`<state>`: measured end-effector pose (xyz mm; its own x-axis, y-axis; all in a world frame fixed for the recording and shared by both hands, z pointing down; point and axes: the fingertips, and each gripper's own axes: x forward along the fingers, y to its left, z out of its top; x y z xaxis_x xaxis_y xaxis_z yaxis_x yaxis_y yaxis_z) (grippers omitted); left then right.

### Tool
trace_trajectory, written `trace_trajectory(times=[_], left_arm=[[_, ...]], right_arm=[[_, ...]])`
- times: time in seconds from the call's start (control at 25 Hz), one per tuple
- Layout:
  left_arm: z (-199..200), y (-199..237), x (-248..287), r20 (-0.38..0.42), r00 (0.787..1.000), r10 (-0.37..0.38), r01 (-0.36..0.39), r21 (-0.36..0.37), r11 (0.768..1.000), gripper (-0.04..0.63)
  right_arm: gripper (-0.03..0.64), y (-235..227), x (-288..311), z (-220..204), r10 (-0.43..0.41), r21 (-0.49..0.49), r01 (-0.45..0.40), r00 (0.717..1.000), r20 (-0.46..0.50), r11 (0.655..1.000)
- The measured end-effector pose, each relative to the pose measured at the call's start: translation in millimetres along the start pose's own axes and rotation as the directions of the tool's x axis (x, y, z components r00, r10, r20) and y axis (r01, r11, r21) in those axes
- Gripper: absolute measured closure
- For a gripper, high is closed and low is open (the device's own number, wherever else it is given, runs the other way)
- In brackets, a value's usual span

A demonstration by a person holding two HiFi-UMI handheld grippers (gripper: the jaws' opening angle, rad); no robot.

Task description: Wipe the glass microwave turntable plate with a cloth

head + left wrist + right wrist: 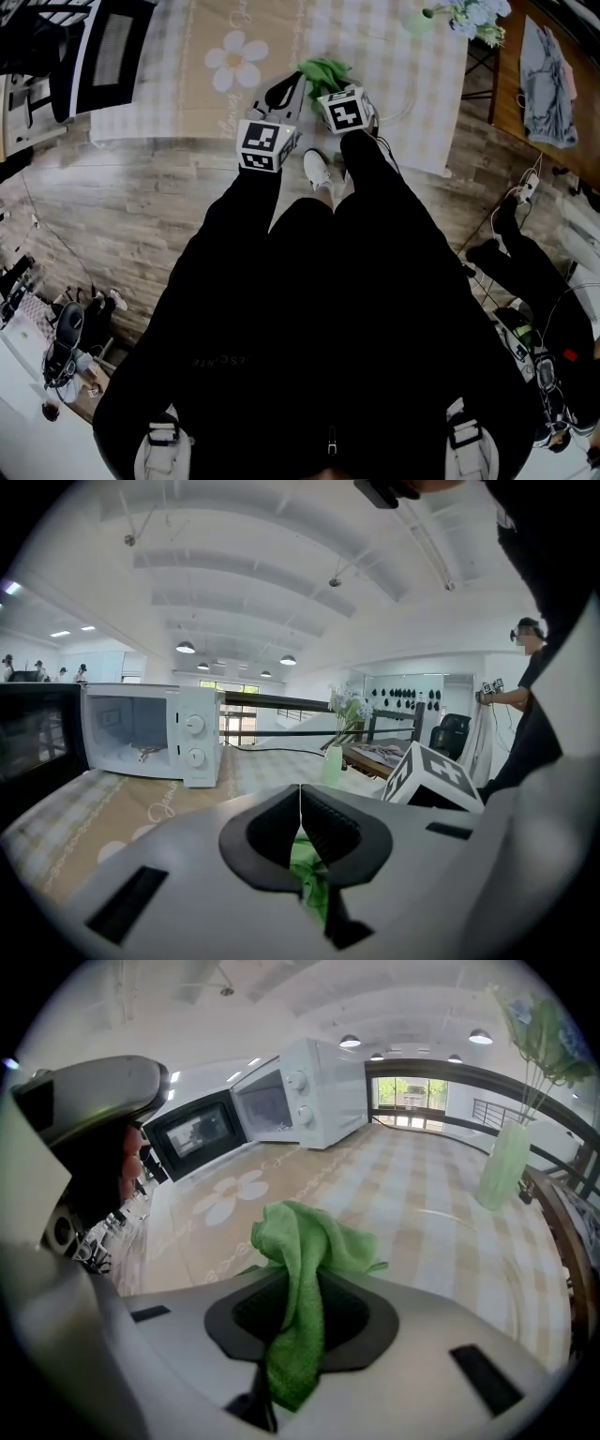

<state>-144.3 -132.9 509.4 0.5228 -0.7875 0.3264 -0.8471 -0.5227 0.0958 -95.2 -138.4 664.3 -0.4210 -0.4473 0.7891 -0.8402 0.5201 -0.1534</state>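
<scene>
A green cloth [324, 72] lies bunched over the table's near edge, between both gripper tips. My right gripper [330, 86] is shut on it; in the right gripper view the cloth [305, 1260] rises past the jaws and hangs back toward the camera. My left gripper [298, 82] is shut too, with a strip of the green cloth [307, 869] showing between its pads. A faint curved line [459, 1218] on the tablecloth may be the glass plate's rim; I cannot tell. The white microwave [155, 733] stands with its door open.
The table carries a checked cover with a daisy print [234, 58]. A vase of flowers [502, 1162] stands at the table's far right. A black cable [281, 752] runs behind the microwave [103, 47]. A side table with grey fabric [548, 84] stands on the right.
</scene>
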Motion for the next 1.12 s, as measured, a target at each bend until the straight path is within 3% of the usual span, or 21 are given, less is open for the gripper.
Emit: trace_trajectory(times=[1.12], left_arm=[[2, -100, 48, -0.014, 0.989, -0.146, 0.147, 0.036, 0.989, 0.574]], right_arm=[[0.526, -130, -72, -66, -0.189, 0.142, 0.189, 0.982, -0.014, 0.972]])
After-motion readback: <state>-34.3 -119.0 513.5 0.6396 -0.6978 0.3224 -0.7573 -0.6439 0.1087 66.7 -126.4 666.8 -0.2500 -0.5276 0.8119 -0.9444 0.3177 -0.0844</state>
